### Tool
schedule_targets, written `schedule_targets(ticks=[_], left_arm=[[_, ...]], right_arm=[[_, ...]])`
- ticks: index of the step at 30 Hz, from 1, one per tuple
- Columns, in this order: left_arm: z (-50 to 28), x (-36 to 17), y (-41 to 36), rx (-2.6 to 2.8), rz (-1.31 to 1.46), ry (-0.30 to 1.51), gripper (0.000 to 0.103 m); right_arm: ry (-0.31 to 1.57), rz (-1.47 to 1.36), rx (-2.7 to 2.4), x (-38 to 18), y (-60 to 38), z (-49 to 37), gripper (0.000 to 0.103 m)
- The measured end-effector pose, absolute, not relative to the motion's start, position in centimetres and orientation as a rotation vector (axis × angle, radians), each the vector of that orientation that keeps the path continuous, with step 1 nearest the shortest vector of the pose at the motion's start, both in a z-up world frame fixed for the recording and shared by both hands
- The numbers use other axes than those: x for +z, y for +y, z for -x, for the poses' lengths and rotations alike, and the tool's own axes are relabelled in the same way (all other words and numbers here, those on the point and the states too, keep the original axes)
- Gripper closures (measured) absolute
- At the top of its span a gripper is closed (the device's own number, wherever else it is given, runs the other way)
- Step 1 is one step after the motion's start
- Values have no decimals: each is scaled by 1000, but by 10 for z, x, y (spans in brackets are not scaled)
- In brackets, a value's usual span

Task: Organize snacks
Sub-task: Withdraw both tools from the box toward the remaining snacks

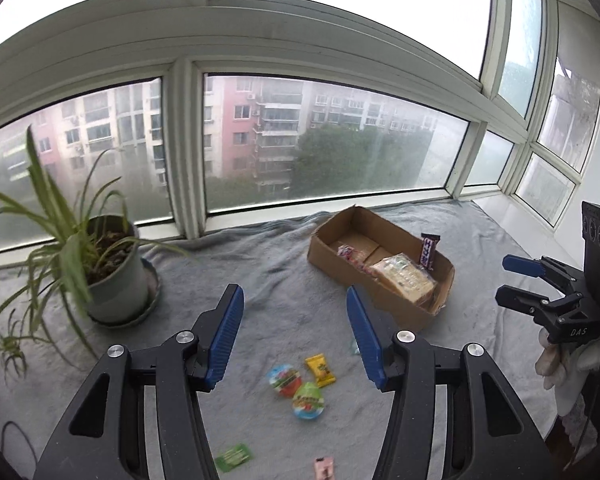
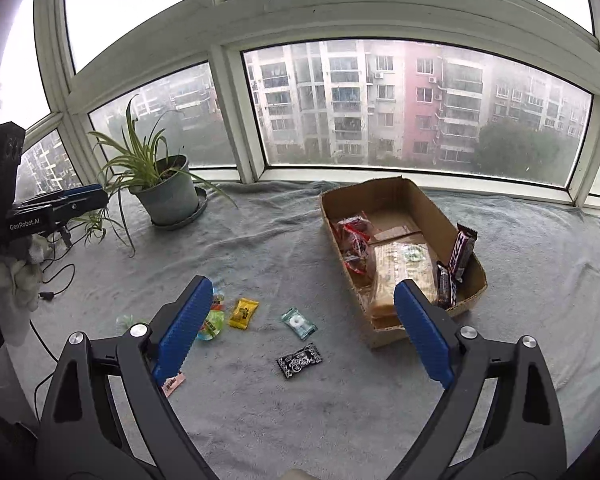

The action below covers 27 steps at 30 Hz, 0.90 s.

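Observation:
A cardboard box (image 2: 420, 200) (image 1: 380, 304) lies on the grey towel. It holds a cracker pack (image 2: 404, 268), red packets (image 2: 354, 240) and two dark chocolate bars (image 2: 462, 252). Loose on the towel are a yellow candy (image 2: 243, 312) (image 1: 320, 369), a mint packet (image 2: 299, 323), a black packet (image 2: 299, 360), two round jelly cups (image 1: 285, 379), a green packet (image 1: 233, 457) and a pink packet (image 2: 173, 383). My left gripper (image 1: 294, 294) hangs open above the jelly cups, holding nothing. My right gripper (image 2: 304, 286) stands wide open over the mint packet, also with nothing in it.
A potted spider plant (image 1: 116, 280) (image 2: 168, 196) stands at the left by the window. Cables (image 2: 56, 280) trail off the towel's left edge. Gloved hands (image 2: 12, 272) (image 1: 556, 360) carry the grippers. Window frames bound the ledge at the back and right.

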State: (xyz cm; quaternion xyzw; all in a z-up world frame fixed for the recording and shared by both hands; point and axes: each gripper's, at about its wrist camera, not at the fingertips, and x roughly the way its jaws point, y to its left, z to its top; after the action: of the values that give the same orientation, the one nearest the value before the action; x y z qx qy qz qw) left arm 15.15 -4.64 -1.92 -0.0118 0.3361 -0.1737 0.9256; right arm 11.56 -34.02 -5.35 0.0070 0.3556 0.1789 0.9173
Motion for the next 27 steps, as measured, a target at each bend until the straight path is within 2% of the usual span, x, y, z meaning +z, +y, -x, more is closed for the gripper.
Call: schedule_targets(ticks=[1, 8, 16, 20, 27], left_arm=[[-148, -23, -35, -334, 27, 701, 50], [-125, -72, 30, -226, 98, 817, 50], [-96, -140, 52, -187, 183, 950, 50], [-86, -162, 47, -170, 180, 981, 50], [-82, -186, 47, -158, 240, 1007, 50]], right_arm=[[746, -13, 367, -58, -338, -116, 0], [821, -13, 358, -89, -326, -111, 0], [860, -28, 281, -128, -319, -102, 1], [908, -47, 250, -152, -317, -104, 10], [996, -100, 210, -185, -314, -125, 18]])
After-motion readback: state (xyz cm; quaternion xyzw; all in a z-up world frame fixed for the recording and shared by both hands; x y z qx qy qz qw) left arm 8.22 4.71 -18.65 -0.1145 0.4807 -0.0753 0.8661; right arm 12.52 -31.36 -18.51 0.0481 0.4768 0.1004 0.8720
